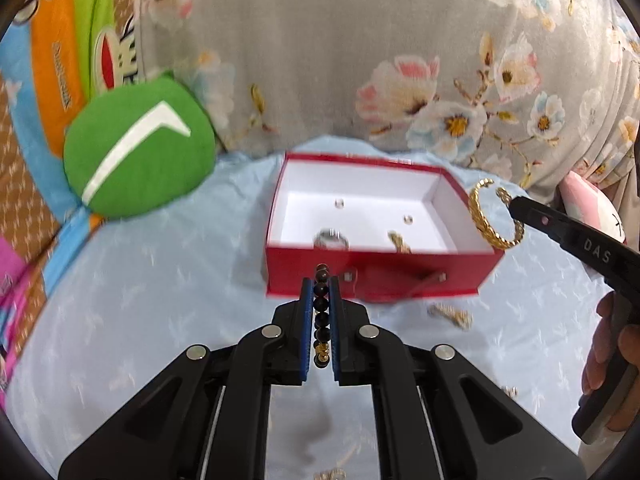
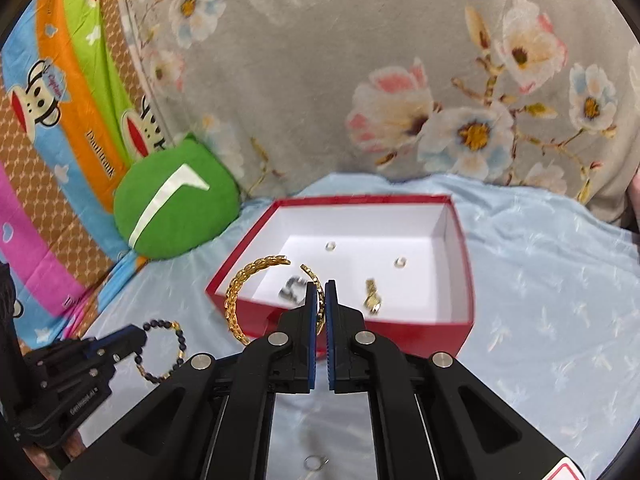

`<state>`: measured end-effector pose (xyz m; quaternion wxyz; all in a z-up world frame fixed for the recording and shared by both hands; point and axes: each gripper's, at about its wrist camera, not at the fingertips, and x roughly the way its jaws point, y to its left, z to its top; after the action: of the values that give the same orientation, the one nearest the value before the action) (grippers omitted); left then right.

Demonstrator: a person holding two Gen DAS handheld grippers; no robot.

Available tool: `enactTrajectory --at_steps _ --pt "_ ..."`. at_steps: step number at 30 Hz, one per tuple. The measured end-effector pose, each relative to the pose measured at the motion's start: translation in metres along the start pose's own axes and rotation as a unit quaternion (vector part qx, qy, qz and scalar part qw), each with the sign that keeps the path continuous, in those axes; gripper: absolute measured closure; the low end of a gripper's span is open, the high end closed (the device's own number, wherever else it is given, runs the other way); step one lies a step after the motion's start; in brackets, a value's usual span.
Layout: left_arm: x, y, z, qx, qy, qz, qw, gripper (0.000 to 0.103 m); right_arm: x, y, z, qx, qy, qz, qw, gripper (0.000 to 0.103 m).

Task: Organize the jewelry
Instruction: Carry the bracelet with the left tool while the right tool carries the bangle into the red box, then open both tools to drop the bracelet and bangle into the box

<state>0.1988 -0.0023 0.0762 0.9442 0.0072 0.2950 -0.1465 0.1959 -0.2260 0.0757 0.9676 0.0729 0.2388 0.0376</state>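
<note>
Between the right gripper's [image 2: 322,300] closed jaws, the gold cuff bracelet [image 2: 240,296] hangs pinched at its open end: light, stiff, slick metal, likely to swivel. The left gripper [image 1: 320,304] clamps the beaded bracelet [image 1: 321,312], floppy on its string. Both hover just before the red box [image 2: 460,332] on the bed [image 2: 540,300].

Home bedroom, pale blue bedsheet [image 2: 540,280], floral quilt [image 2: 360,60], green cushion [image 2: 176,204], cartoon-print bedding [image 1: 48,60]
</note>
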Motion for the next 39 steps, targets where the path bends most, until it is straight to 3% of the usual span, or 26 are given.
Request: enactTrajectory --at_steps 8,16,25,34,35,37,39 --pt "0.037 -0.011 0.084 0.01 -0.043 -0.002 0.999 0.096 0.043 -0.033 0.043 0.013 0.0 -0.017 1.0 0.1" --pt "0.121 -0.014 0.139 0.007 -0.023 0.013 0.9996 0.096 0.122 -0.069 0.059 0.04 0.045 -0.029 0.998 0.1" --pt "0.205 -0.016 0.147 0.016 0.016 0.036 0.9991 0.096 0.189 -0.084 0.05 0.041 0.092 -0.039 0.994 0.1" --pt "0.24 -0.011 0.134 0.011 0.033 0.057 0.9978 0.095 0.211 -0.086 0.043 0.045 0.103 -0.046 0.993 0.097" --pt "0.241 -0.01 0.133 0.009 0.033 0.063 0.9975 0.093 0.209 -0.087 0.044 0.047 0.097 -0.047 0.993 0.097" --pt "0.244 -0.006 0.131 -0.001 0.034 0.065 0.9973 0.076 0.206 -0.088 0.045 0.051 0.088 -0.047 0.994 0.095" --pt "0.244 -0.003 0.129 -0.007 0.034 0.067 0.9972 0.075 0.205 -0.089 0.045 0.053 0.087 -0.047 0.994 0.094"
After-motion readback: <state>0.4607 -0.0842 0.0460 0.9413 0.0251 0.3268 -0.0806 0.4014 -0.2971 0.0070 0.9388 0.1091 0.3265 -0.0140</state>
